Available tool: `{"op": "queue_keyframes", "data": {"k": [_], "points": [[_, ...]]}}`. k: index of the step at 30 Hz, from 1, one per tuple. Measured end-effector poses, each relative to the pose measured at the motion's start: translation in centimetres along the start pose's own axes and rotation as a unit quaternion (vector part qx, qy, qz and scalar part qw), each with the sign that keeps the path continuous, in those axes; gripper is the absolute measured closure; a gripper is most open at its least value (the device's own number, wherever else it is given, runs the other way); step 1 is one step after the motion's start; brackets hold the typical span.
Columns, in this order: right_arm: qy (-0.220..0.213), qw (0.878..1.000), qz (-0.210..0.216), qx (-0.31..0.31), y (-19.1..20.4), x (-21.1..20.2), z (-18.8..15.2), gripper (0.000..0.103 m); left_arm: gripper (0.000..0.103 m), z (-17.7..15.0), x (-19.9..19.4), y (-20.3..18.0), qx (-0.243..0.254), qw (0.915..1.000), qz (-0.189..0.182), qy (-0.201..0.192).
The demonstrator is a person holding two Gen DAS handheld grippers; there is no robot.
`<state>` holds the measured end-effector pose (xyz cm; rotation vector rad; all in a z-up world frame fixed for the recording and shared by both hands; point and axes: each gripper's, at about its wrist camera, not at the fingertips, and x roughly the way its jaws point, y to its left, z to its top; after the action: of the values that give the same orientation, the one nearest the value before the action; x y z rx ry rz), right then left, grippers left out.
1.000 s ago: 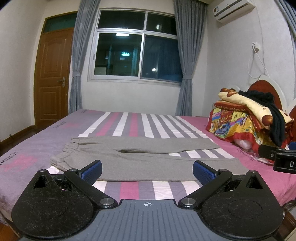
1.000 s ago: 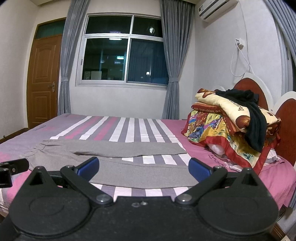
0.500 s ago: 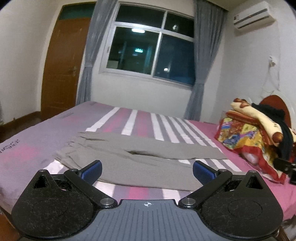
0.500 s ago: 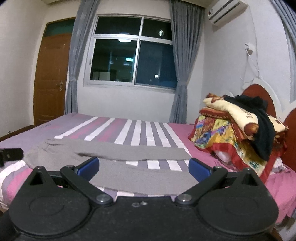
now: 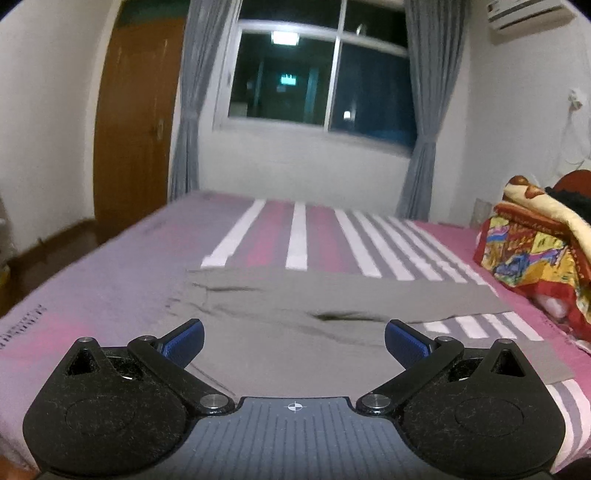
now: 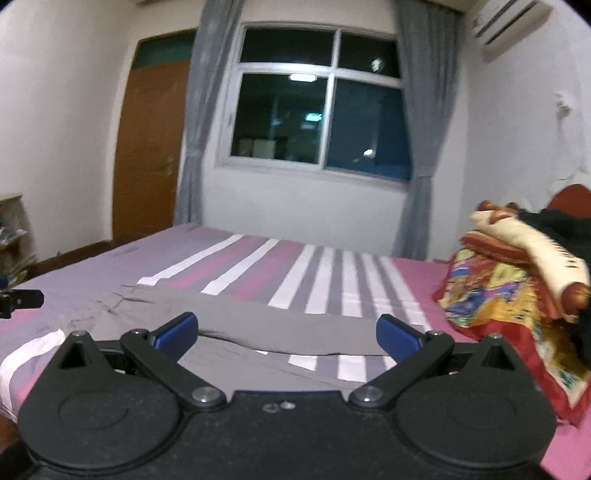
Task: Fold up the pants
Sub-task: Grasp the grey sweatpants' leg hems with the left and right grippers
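Left wrist view: left gripper [image 5: 293, 341] wide apart at the lower middle of the frame, blue pads [image 5: 184, 341] with nothing between them, hovering over the near part of the pants [image 5: 295, 314]. Grey pants spread flat on the striped bed [image 5: 110, 295], across the middle of the frame, waistband toward the left, legs running toward the right, a dark crease where the legs part just above the gripper. Pile of colourful bedding [image 5: 532, 254] at the right edge, resting on the bed, well apart from the pants. Window [image 5: 317, 74] with grey curtains [image 5: 188, 110] at the upper middle, brown door [image 5: 136, 125] at the upper left, air conditioner [image 5: 532, 11] at the upper right corner.

Right wrist view: right gripper [image 6: 286, 338] likewise wide apart at the lower middle, holding nothing, poised above the pants [image 6: 280, 328]. Far leg lying across the frame between the blue fingertips, near leg partly hidden under the gripper body. Wrinkled waistband area at the middle left. Small black piece of the other gripper [image 6: 20, 301] poking in at the left edge. Bedding pile [image 6: 517, 280] at the right, a dark garment [image 6: 565, 225] draped over its top. Some blur in both views.
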<state>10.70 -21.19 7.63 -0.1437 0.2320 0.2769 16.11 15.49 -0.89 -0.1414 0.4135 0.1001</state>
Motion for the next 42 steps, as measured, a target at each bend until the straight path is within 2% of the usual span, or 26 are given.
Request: {"op": "queue_keyframes", "data": {"k": [5,7,8,9,10,11,12,13,14,15,16,18,22,23,24,26,30,33,36,37,38,39,40,41,42], "points": [[0.018,0.999,0.03,0.013,-1.5,7.2,1.6,0.0,0.0,3.4,8.0,4.8,0.041,0.9988,0.021,0.018],[0.04,0.998,0.042,0.015,-2.1,11.4,1.9,0.0,0.0,4.6,12.2,6.6,0.065,0.9967,0.045,0.021],[0.057,0.997,0.049,0.016,-2.4,13.9,1.9,0.001,0.007,5.1,14.0,7.3,0.077,0.9953,0.054,0.022],[0.072,0.996,0.056,0.014,-2.8,16.1,1.6,0.002,0.018,5.6,15.9,8.1,0.088,0.9937,0.064,0.026],[0.083,0.995,0.063,0.009,-3.1,18.3,1.4,0.003,0.036,6.1,18.5,9.1,0.098,0.992,0.068,0.041],[0.09,0.993,0.077,0.008,-3.3,20.3,1.2,0.008,0.038,6.5,20.6,9.9,0.1,0.9912,0.069,0.054],[0.099,0.991,0.087,-0.001,-3.4,22.7,1.1,0.028,0.038,6.8,22.6,10.8,0.098,0.9908,0.069,0.063],[0.11,0.989,0.095,-0.01,-3.4,24.8,1.0,0.044,0.037,7.1,25.3,11.9,0.096,0.9904,0.062,0.078],[0.122,0.987,0.106,-0.015,-3.5,27.2,0.7,0.052,0.037,7.3,27.5,12.8,0.094,0.9899,0.055,0.091],[0.128,0.985,0.112,-0.023,-3.5,29.5,0.5,0.047,0.034,7.3,29.5,13.7,0.089,0.9902,0.046,0.097],[0.133,0.984,0.118,-0.03,-3.4,31.3,0.2,0.047,0.027,7.2,31.8,14.4,0.086,0.9897,0.044,0.106],[0.146,0.979,0.137,-0.044,-3.3,35.2,-0.4,0.046,0.027,7.2,35.5,15.7,0.088,0.9876,0.054,0.118],[0.162,0.971,0.152,-0.083,-2.6,42.1,-2.1,0.046,0.027,6.6,41.8,18.4,0.054,0.9857,0.038,0.155],[0.17,0.969,0.156,-0.088,-2.5,43.8,-2.6,0.044,0.027,6.3,43.2,18.6,0.048,0.9846,0.038,0.164],[0.18,0.966,0.161,-0.096,-2.2,45.6,-3.2,0.034,0.027,6.1,44.3,18.7,0.046,0.9833,0.035,0.172],[0.195,0.959,0.168,-0.114,-1.8,48.2,-4.3,0.029,0.027,5.7,46.5,18.9,0.047,0.9801,0.014,0.193],[0.222,0.944,0.182,-0.161,-1.3,52.2,-6.0,0.038,0.027,5.6,48.9,19.6,0.054,0.9734,-0.016,0.222],[0.263,0.929,0.196,-0.172,-2.0,55.4,-6.9,0.039,0.024,5.5,50.7,20.1,0.044,0.9668,-0.045,0.248],[0.299,0.916,0.215,-0.156,-2.6,57.3,-7.3,0.037,0.021,5.3,51.7,20.0,0.047,0.9651,-0.038,0.255],[0.304,0.914,0.218,-0.155,-2.6,57.4,-7.4,0.037,0.029,5.1,52.0,19.5,0.047,0.9649,-0.031,0.256],[0.307,0.91,0.226,-0.16,-2.3,57.3,-7.4,0.047,0.051,5.1,52.1,19.2,0.046,0.965,-0.032,0.256],[0.309,0.907,0.234,-0.166,-2.0,57.3,-7.3,0.06,0.056,5.2,52.1,19.3,0.034,0.9657,-0.039,0.255],[0.311,0.906,0.234,-0.169,-1.8,57.2,-7.2,0.067,0.071,5.4,52.0,19.4,0.024,0.9672,-0.036,0.25],[0.311,0.907,0.227,-0.172,-1.7,57.0,-7.1,0.085,0.082,5.5,51.8,19.1,0.02,0.9687,-0.04,0.244],[0.309,0.909,0.219,-0.176,-1.5,56.5,-6.9,0.094,0.083,5.4,51.2,18.7,0.022,0.9709,-0.041,0.235]]}}
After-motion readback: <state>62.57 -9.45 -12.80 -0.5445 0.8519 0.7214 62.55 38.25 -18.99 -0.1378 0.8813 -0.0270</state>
